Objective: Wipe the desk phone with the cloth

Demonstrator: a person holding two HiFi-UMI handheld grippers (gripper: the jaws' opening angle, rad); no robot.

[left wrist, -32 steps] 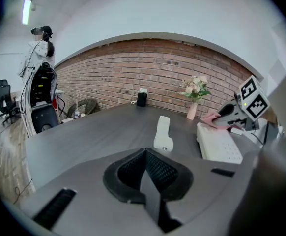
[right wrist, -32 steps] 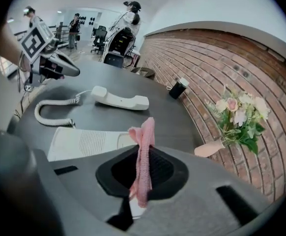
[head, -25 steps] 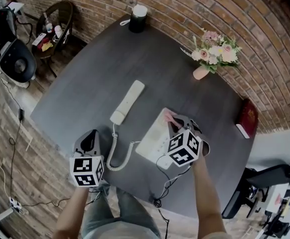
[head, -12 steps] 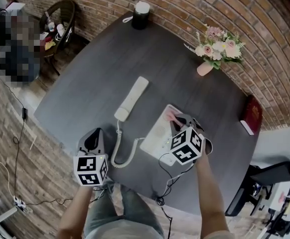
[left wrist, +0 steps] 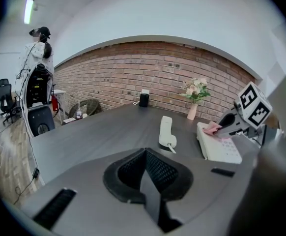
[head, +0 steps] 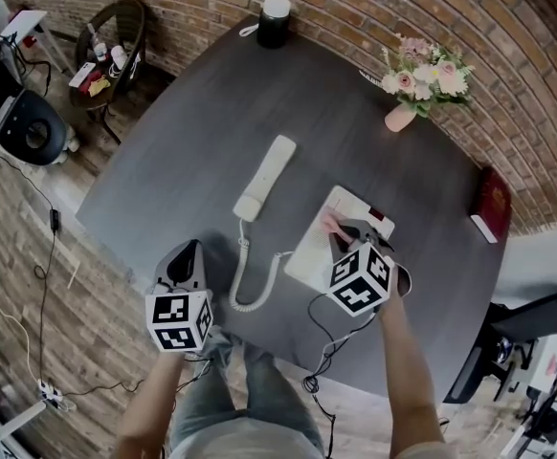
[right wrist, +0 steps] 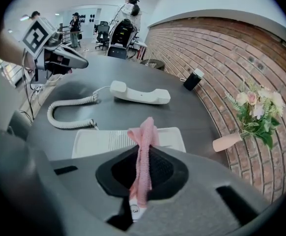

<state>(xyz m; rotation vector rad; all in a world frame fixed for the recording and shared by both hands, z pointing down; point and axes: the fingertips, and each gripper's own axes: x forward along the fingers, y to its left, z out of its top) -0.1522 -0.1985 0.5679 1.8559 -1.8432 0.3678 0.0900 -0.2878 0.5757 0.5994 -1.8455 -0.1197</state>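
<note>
At near edge of table (head: 183, 142): left gripper (head: 188, 249), jaws pressed together, empty. Right of it: right gripper (head: 341, 234) clamped on pink cloth (right wrist: 143, 156), cloth end touching top of white desk phone (head: 309, 254). Handset (head: 264, 178) off the cradle, flat on table left of phone, joined by coiled cord (head: 250, 290). Farther back: red book (head: 492, 204) at right edge, vase of flowers (head: 422, 79), black cylinder with white top (head: 275, 17) at far edge.
</note>
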